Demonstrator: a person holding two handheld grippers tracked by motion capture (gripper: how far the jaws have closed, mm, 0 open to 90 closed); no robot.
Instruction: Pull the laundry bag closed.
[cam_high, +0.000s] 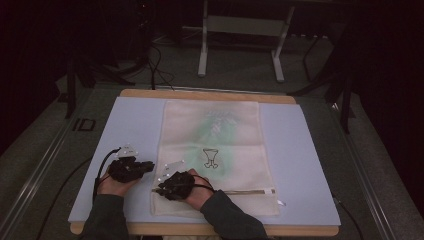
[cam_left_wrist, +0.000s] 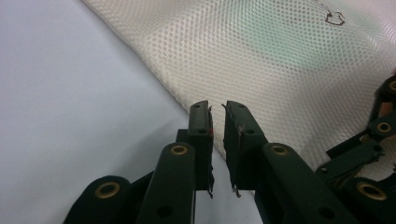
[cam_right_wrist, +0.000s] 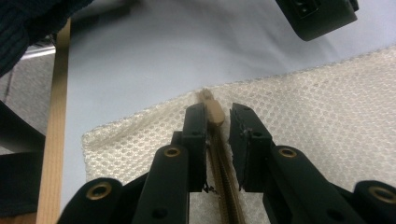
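A cream mesh bag (cam_high: 215, 145) with a green item and a black drawing inside lies flat on the pale blue mat (cam_high: 130, 125). A tan zipper (cam_high: 245, 191) runs along its near end. My right gripper (cam_high: 158, 190) points left at the zipper's left end. In the right gripper view its jaws (cam_right_wrist: 218, 112) stand slightly apart on either side of the tan zipper pull (cam_right_wrist: 214, 108), with the zipper tape (cam_right_wrist: 224, 186) running between them. My left gripper (cam_high: 149, 165) rests just left of the bag; its jaws (cam_left_wrist: 218, 109) show a narrow gap with nothing in it, at the mesh edge (cam_left_wrist: 261, 60).
The mat lies on a wooden board whose edge (cam_right_wrist: 56, 116) runs close beyond the bag's corner. A dark sleeve (cam_right_wrist: 28, 23) crosses the upper left of the right gripper view. A grey metal frame (cam_high: 240, 30) stands on the floor beyond the table.
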